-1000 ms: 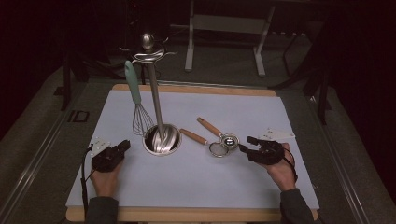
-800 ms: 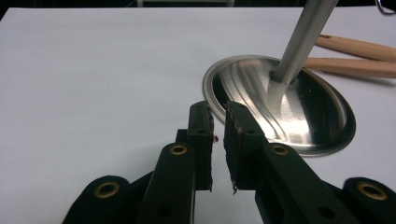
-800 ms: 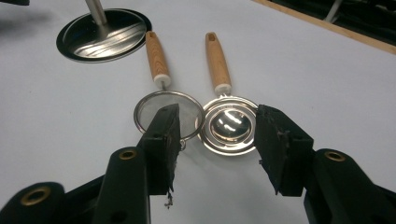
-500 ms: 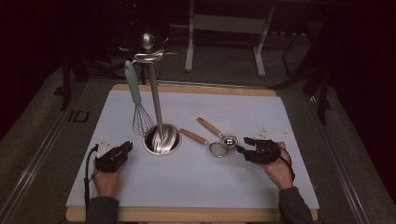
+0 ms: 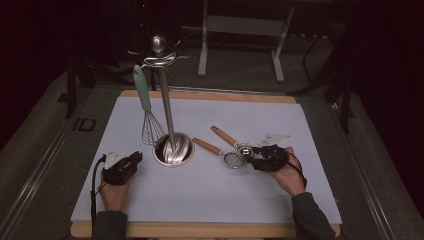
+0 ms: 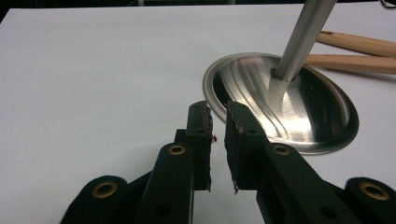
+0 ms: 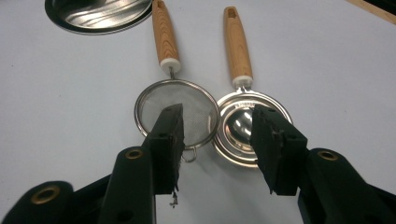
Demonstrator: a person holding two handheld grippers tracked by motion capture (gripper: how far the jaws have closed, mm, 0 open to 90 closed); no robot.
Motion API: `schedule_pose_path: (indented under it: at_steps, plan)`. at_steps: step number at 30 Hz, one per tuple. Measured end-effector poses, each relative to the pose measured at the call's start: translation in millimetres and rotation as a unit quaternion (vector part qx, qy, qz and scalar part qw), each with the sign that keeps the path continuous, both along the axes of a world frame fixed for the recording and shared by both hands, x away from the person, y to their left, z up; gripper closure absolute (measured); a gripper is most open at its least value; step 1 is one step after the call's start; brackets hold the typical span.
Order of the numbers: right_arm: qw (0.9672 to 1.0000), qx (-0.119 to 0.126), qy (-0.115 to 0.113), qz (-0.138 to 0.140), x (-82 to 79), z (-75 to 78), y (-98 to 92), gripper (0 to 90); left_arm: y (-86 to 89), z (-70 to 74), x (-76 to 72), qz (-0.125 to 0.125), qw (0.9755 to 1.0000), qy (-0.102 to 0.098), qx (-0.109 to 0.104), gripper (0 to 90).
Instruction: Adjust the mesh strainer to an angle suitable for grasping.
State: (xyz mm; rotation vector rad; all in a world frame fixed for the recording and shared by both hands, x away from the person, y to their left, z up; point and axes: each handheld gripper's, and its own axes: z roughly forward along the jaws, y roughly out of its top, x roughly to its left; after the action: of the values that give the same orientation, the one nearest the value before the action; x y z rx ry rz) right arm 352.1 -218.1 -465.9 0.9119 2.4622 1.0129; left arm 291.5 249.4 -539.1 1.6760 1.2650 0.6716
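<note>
On the white mat [image 5: 210, 200] the whisk [image 5: 148, 112] already hangs, while the right gripper [image 7: 217, 140], jaws spread and just closing, straddles the unlifted strainer [image 7: 176, 112] and ladle [image 7: 245, 123]; the left gripper [image 6: 217, 126], nearly pressed together, holds nothing.

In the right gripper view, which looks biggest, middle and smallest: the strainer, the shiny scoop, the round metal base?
1. and 2. strainer and shiny scoop: look alike, no ranking.
3. round metal base: looks smallest, but it is cut off and farther away, so unsure.

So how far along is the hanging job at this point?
Done: the whisk already hangs on the stand. In hand: the right gripper has just been closing, its jaws over the strainer and ladle bowls, neither gripped. The left gripper waits by the stand's base. Left: both wooden-handled tools lie flat.
</note>
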Motion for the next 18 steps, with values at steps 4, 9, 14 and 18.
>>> schedule_pose_path:
  at_steps: [4, 9, 14, 18]
  plan:
    - [1.0, -0.005, 0.006, 0.004, 6.7, 2.6, 8.8, 55.1, -0.1, -0.1, 0.3, -0.001, 1.0, 0.001, 0.0, 80.1]
    - [0.9996, -0.014, 0.021, 0.013, 17.3, 3.7, 20.8, 57.2, 0.0, -0.1, 0.4, -0.001, 1.0, 0.001, -0.001, 80.0]
    - [0.9984, -0.018, 0.046, 0.028, 27.8, 2.7, 32.9, 59.1, 0.1, -0.1, 0.5, 0.0, 1.0, 0.001, -0.001, 80.0]
    - [0.9976, -0.022, 0.057, 0.032, 34.7, 1.2, 40.1, 57.4, 0.2, -0.1, 0.4, -0.001, 1.0, 0.001, -0.001, 80.0]
